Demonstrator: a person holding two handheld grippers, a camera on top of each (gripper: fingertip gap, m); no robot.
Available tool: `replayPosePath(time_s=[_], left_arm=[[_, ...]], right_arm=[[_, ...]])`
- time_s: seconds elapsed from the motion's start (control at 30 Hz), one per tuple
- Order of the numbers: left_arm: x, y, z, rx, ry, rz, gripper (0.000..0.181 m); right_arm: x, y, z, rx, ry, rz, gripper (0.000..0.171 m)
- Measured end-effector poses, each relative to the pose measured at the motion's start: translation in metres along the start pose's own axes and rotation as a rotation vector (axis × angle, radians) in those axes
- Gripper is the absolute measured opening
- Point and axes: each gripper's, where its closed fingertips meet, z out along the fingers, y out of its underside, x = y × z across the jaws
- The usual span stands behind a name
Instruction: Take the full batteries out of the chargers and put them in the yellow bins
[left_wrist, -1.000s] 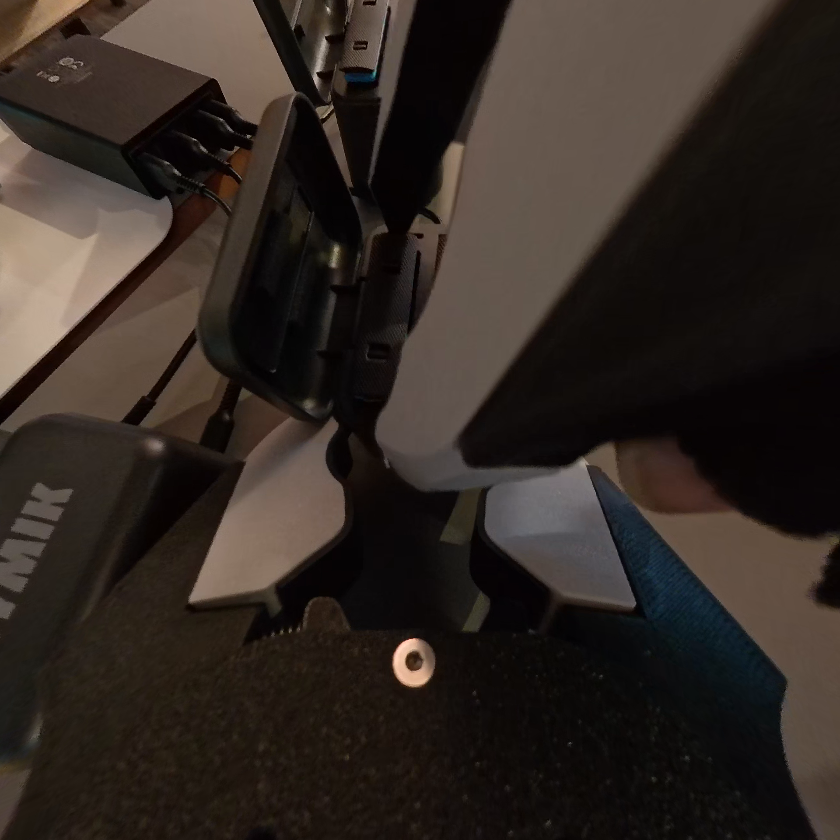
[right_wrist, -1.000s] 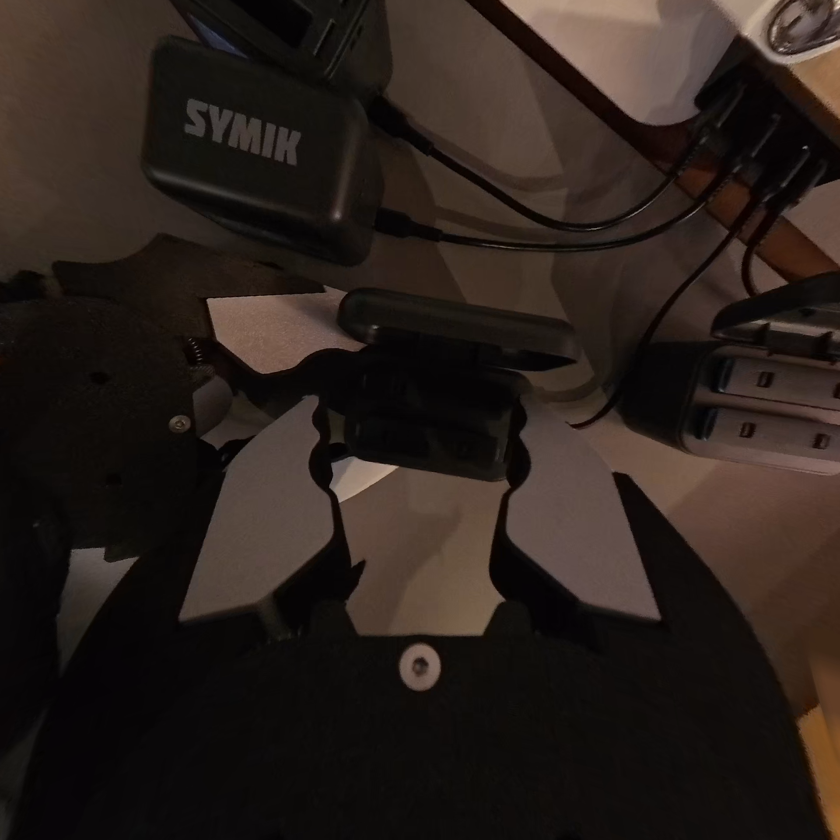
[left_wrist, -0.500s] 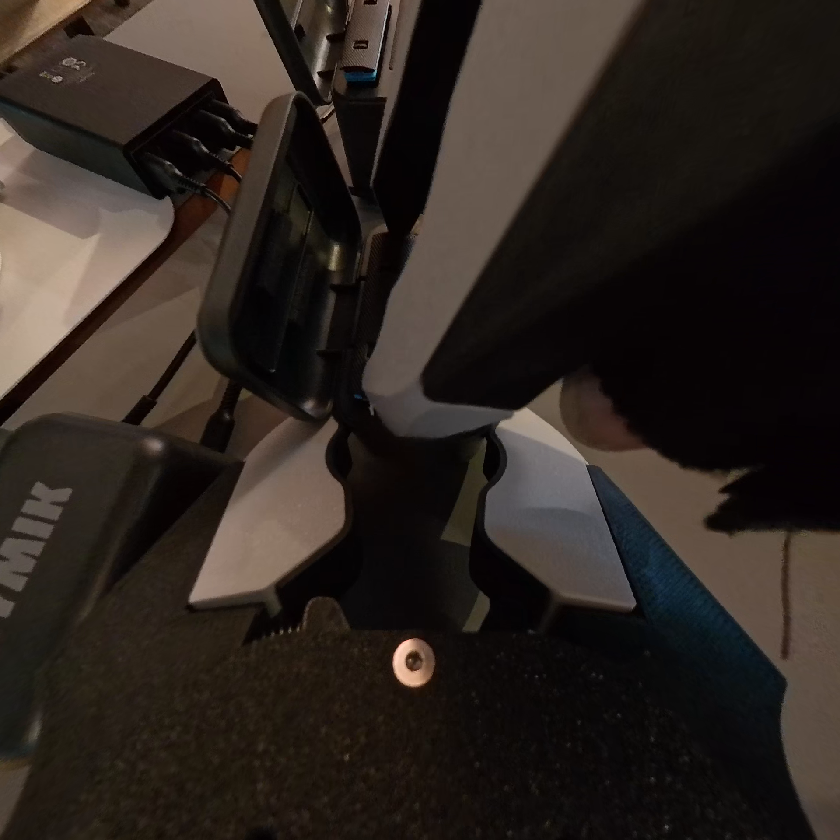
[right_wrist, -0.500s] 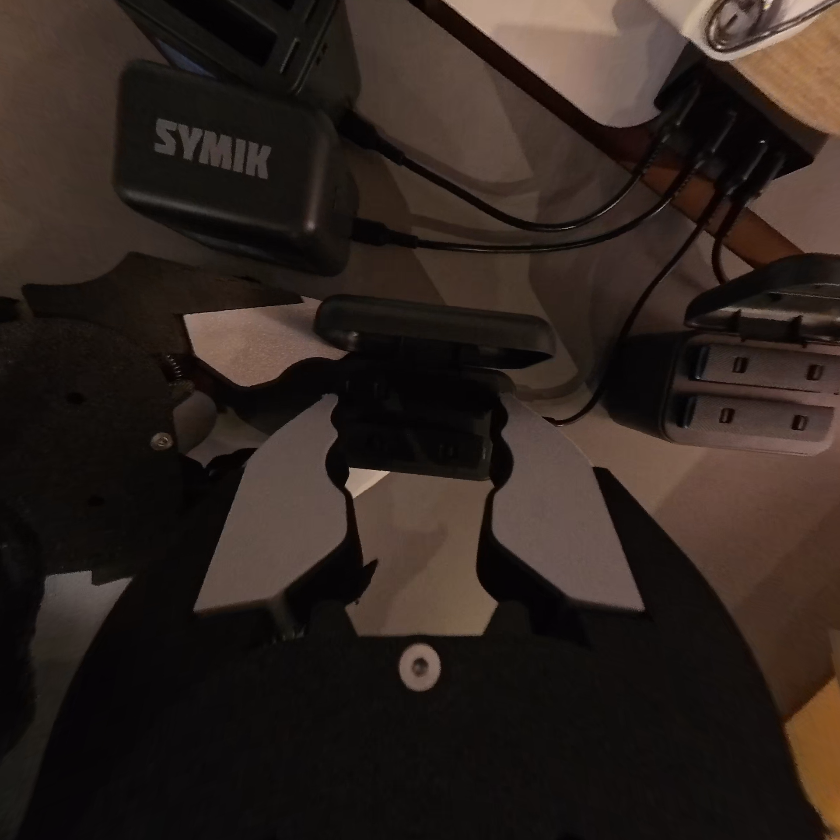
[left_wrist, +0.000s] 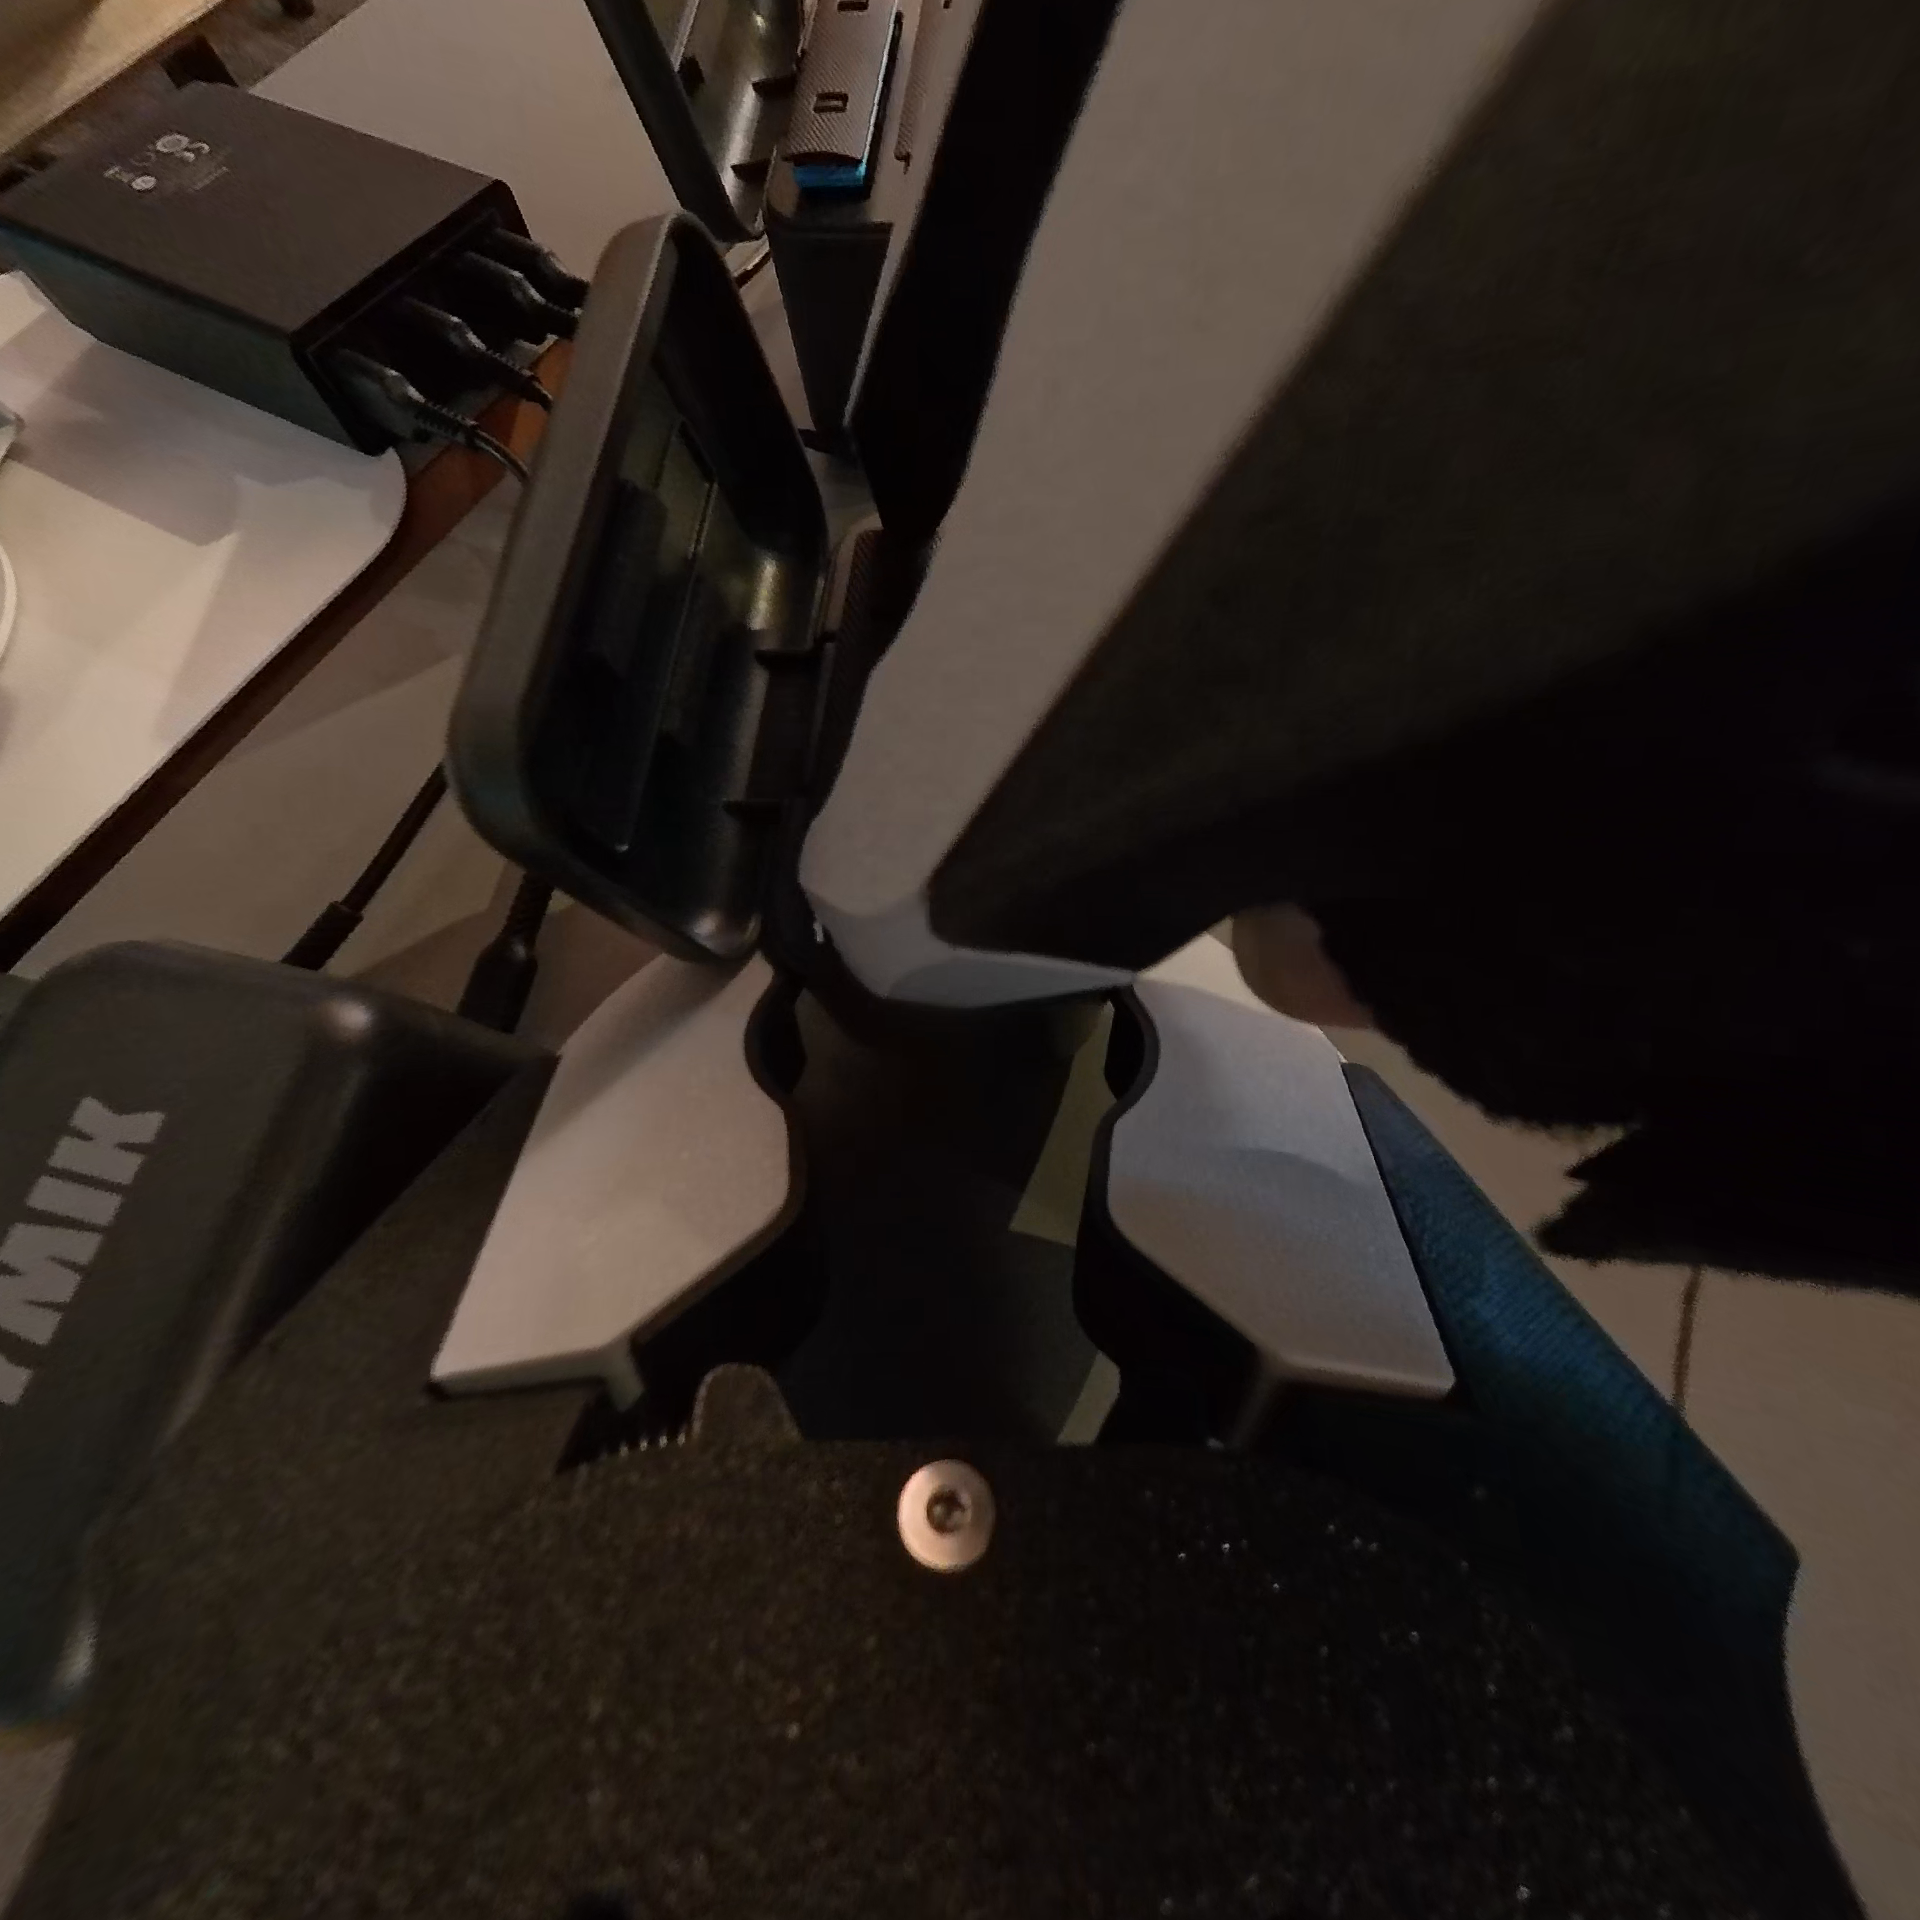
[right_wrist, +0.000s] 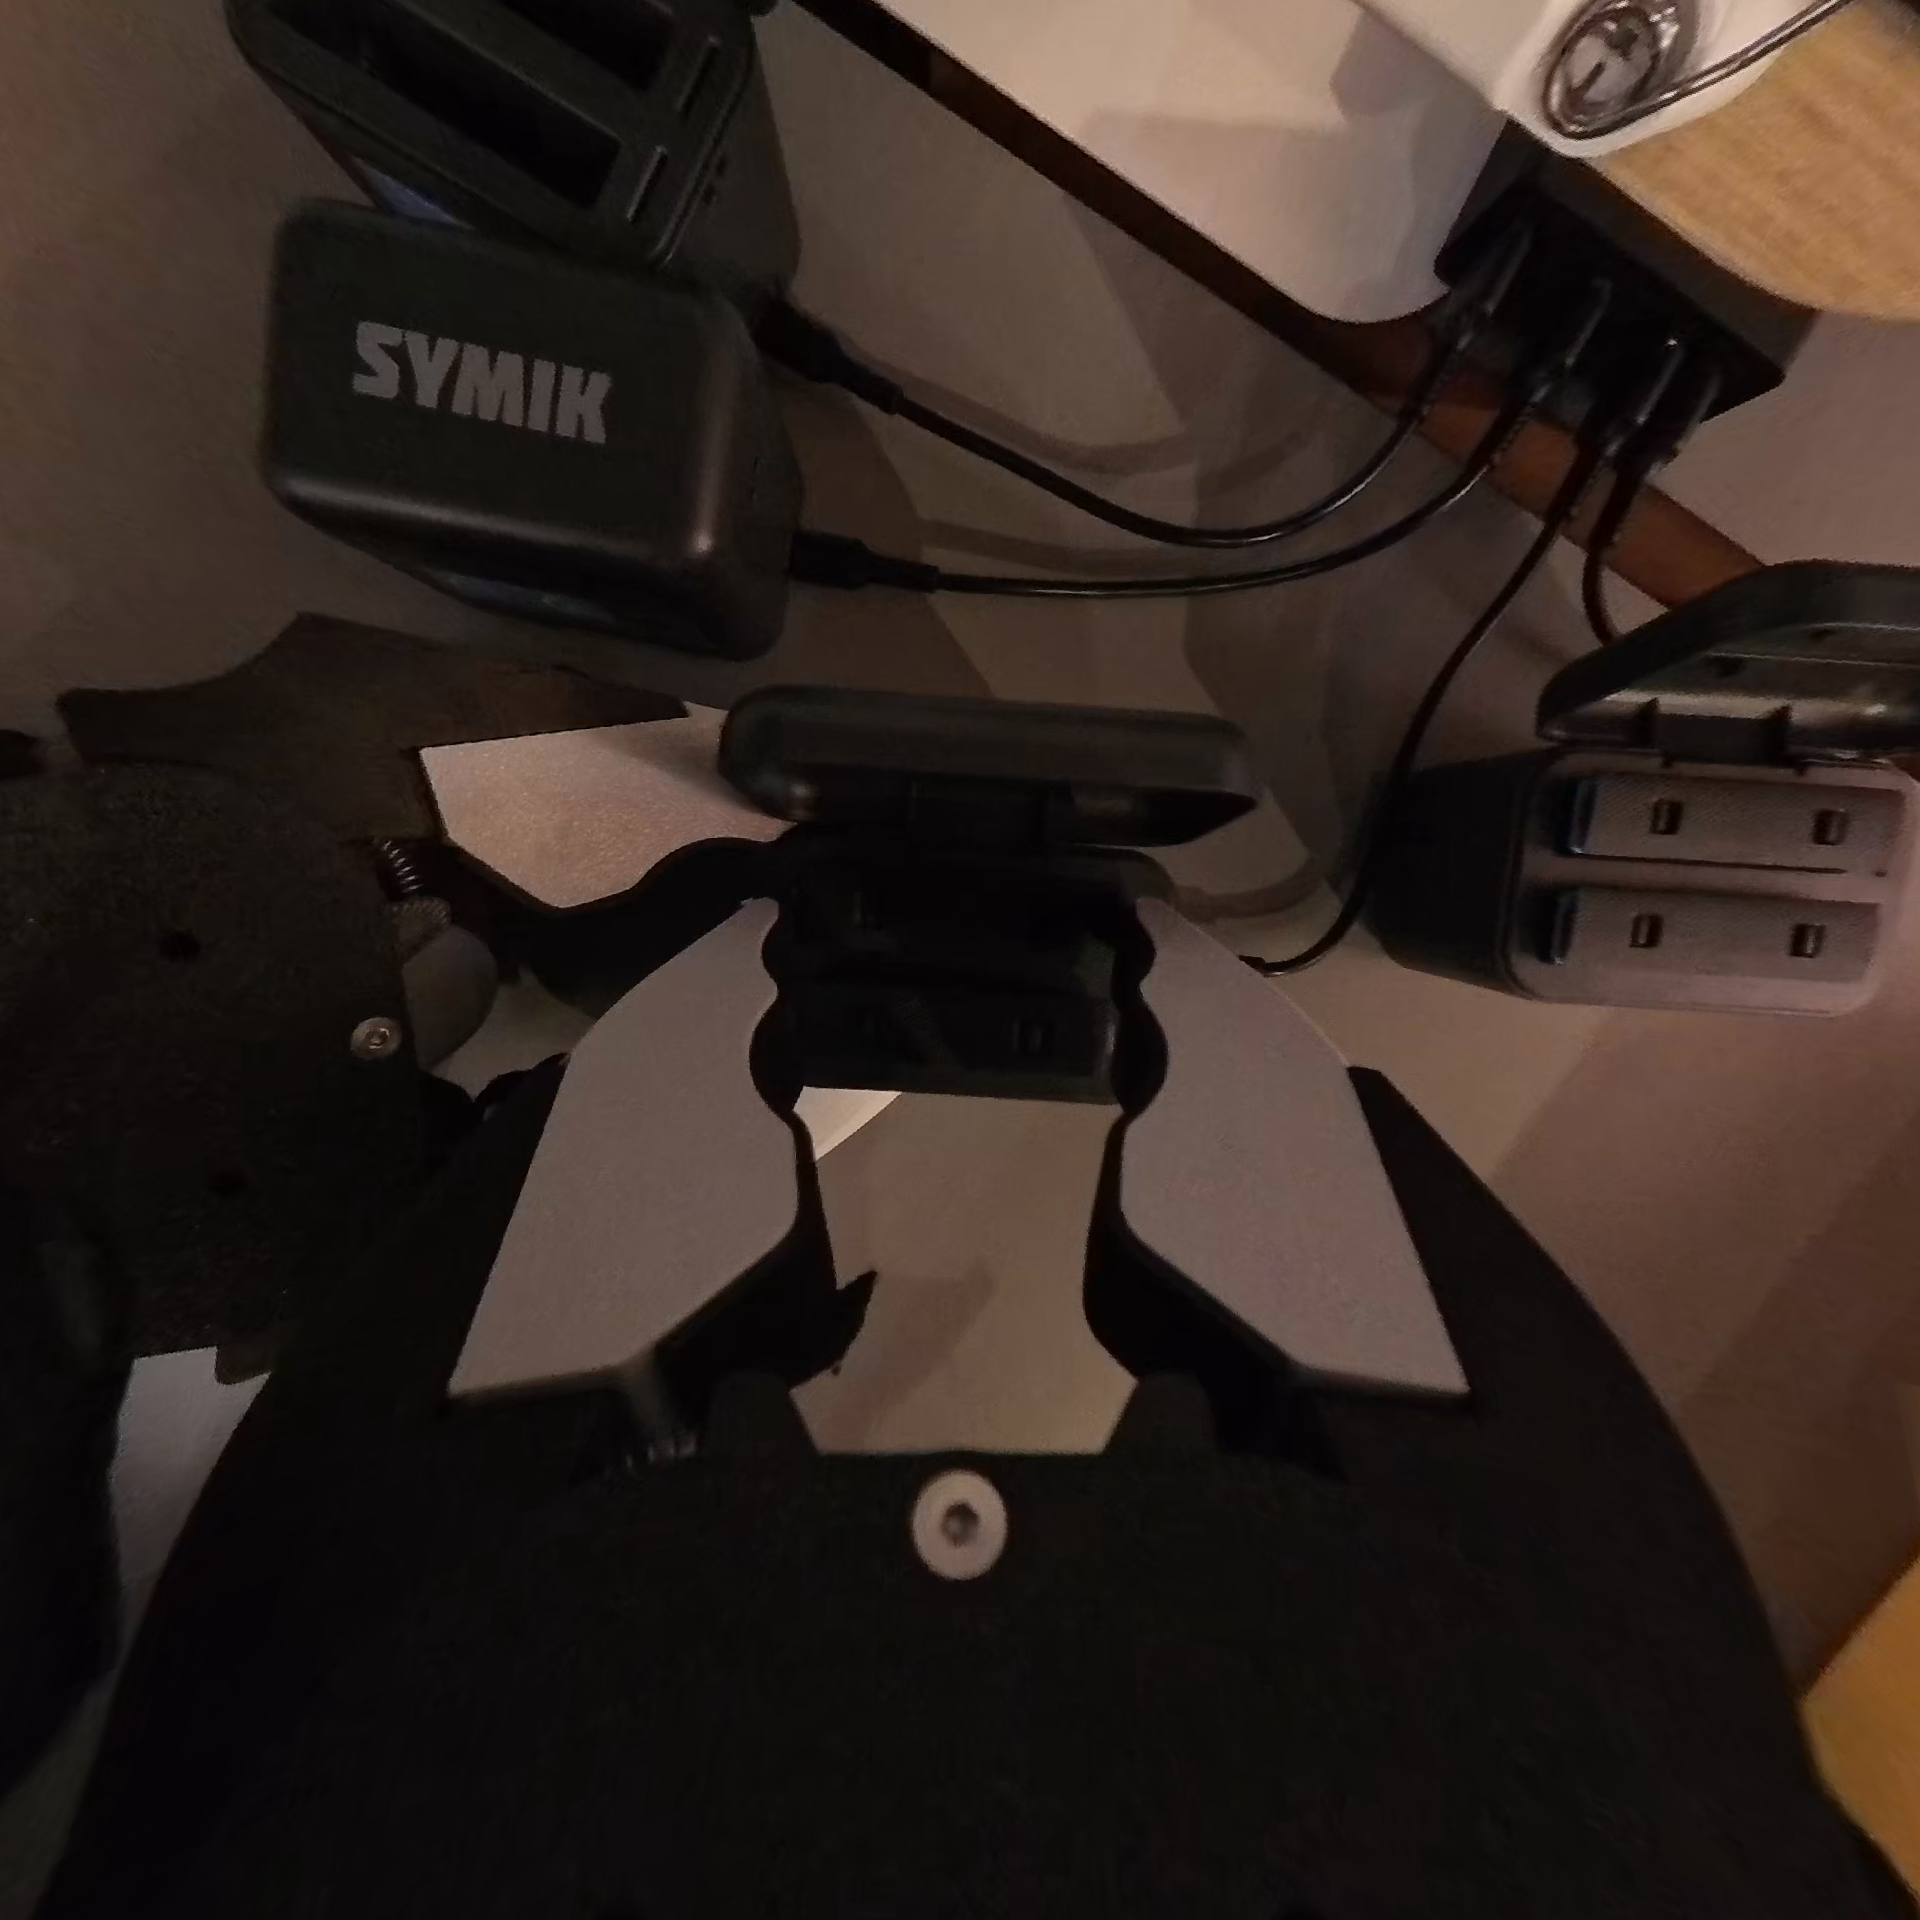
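A dark charger (right_wrist: 951, 1075) with its lid (right_wrist: 987, 769) swung open sits between both grippers. My right gripper (right_wrist: 951, 1018) has its fingers closed against the two sides of a dark battery (right_wrist: 945, 1034) that stands in the charger. My left gripper (left_wrist: 940, 1049) comes from the side and is shut on the charger body (left_wrist: 925, 1164), with the open lid (left_wrist: 644, 582) just beyond its left finger. The right gripper's big grey finger (left_wrist: 1091, 520) reaches down into the charger from the upper right. A yellow patch (right_wrist: 1870, 1704) shows at the lower right corner.
A closed black charger with lettering (right_wrist: 499, 436) lies just behind, also in the left wrist view (left_wrist: 156, 1195). An open empty charger (right_wrist: 520, 104) lies behind it. A grey charger holding two batteries (right_wrist: 1683, 894) stands at the right. Cables run to a black USB hub (right_wrist: 1610, 312). The grippers' ends are close to 4 cm from one another.
My right gripper's fingers have narrowed onto the battery in the charger and its finger has slid deeper toward the charger. My left gripper has kept its hold and place.
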Motion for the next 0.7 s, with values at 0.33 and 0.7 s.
replayPosePath(time_s=[0.33, 0.7], left_arm=[[0.0, 0.0, 0.0, 0.002, 0.0, 0.003, 0.057], [0.0, 0.0, 0.0, 0.004, 0.007, 0.009, 0.057]], right_arm=[[0.0, 0.0, -0.001, 0.006, -0.009, 0.007, 0.057], [0.001, -0.007, -0.021, 0.025, -0.041, -0.005, 0.057]])
